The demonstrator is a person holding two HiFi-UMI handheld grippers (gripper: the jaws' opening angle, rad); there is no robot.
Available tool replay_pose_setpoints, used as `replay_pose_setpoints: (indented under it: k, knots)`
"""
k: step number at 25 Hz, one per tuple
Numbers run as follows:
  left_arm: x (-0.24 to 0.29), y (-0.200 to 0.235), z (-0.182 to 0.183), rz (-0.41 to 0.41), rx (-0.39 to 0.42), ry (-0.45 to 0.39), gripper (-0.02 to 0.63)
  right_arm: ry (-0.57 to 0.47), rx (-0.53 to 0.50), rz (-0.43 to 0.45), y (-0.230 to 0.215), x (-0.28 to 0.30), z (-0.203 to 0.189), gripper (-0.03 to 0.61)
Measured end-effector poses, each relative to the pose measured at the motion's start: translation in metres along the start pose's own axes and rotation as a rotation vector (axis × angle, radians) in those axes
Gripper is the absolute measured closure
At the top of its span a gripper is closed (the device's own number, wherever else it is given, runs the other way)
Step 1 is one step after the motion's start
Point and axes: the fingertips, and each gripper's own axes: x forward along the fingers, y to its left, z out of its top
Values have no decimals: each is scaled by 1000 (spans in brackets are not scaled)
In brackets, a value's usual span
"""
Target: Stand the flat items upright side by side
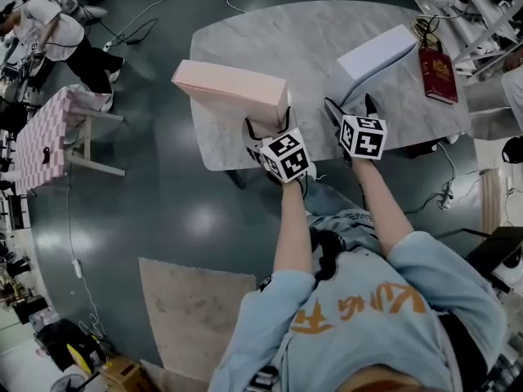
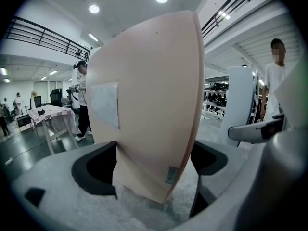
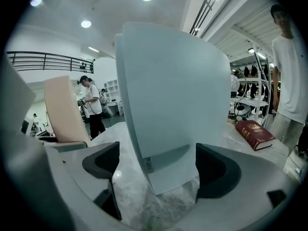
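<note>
Left gripper [image 2: 153,165] clamps closed pink box [image 2: 149,95]; right gripper [image 3: 156,170] gapes around pale box [image 3: 173,105]

Saw plain pink box [image 1: 229,88] and pale bluish-white box [image 1: 380,51]; table [image 1: 278,35] was grey-white marble. The book [image 1: 439,73] at 2 o'clock was dark red, gold print. My left gripper [image 1: 268,125] and right gripper [image 1: 350,104] wore black-and-white square markers; pads [image 2: 96,170] were black.

Left forearm [image 1: 292,223] and right forearm [image 1: 381,207] reach forward side by side; left gripper [image 1: 268,126] fingers [image 2: 94,170] clamp the pink box [image 1: 229,88]; right gripper [image 1: 350,109] fingers [image 3: 216,170] stand wide apart, gripping nothing.
</note>
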Motion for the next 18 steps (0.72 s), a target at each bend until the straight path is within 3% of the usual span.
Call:
replay_pose_setpoints:
  k: [13,18]
  knots:
    - [15,21,10,-55,61,-26,118,13,30,-136,-7,22,3,104]
    - [15,27,12,-87,66,-53,118,-8,19,-125,-10,21,3,119]
